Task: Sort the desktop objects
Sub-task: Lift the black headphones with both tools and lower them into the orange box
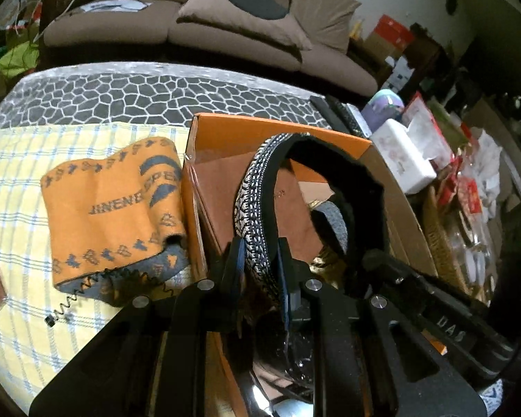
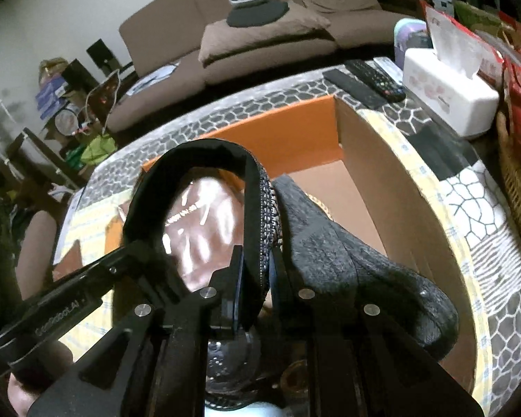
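Band (image 1: 257, 187): one, patterned outside and black inside, arched above the orange box (image 1: 281, 132) at frame centre in both views. Left claw (image 1: 258, 260) is clenched on one end of the band; right claw (image 2: 257, 267) is clenched on the other end, so the loop spans between them.

Risks, judged:
- Two grips on one stiff loop. If the claws drift apart or twist, the band could spring out of one grip and flick away from the box.
- In the right view a grey sock (image 2: 337, 250) drapes over the box wall, touching the band and the right claw. Releasing there could drag it out or snag it.
- A glossy brown item (image 2: 205, 222) lies in the box under the arch; what it is cannot be told.

Counts: band 1; box 1; grey sock 1; orange cloth (image 1: 114, 212) 1, centre left on the checked counter cover; remotes (image 2: 368, 80) 2 or 3, upper right; tissue box (image 2: 448, 97) 1.
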Demonstrator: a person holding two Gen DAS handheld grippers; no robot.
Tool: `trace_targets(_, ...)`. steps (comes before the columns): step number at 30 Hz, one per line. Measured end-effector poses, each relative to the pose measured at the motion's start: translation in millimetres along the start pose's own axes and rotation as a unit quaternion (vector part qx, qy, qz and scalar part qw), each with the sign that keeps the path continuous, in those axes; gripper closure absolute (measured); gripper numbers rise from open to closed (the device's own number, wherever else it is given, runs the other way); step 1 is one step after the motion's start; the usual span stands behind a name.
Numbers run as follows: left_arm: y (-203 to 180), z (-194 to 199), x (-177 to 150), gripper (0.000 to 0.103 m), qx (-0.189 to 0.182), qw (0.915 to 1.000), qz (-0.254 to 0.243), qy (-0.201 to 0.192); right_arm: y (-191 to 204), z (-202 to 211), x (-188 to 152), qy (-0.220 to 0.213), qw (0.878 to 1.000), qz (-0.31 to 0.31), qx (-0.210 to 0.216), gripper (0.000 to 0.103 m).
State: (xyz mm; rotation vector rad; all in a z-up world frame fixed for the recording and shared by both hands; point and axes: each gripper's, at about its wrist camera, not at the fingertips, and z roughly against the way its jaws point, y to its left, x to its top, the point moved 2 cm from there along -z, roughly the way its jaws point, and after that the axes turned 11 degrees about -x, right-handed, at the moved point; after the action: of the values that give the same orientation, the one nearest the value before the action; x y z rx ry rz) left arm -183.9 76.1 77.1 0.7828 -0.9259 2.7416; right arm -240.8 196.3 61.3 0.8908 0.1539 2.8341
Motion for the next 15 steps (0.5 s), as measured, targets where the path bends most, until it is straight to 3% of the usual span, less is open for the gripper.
trace_targets(5, -0.8, -7.5, 3.9, 0.086, 0.002, 0.9999, -0.010, 0.010, 1.9, -10.6, -2.1, 0.012, 1.000, 0.001, -0.006, 0.086)
trace_targets(10, -3.6, -13.2, 7.5, 0.086, 0.000, 0.9997, -0.017, 0.018, -3.2, -13.1, -2.4, 0.026, 1.000, -0.016, -0.007, 0.076)
trace_targets(15, -10.4, -27.1, 11.8, 0.086, 0.003, 0.9990, -0.032, 0.032, -0.1, -6.3, -1.3, 0.016, 0.999, 0.001, -0.035, 0.073)
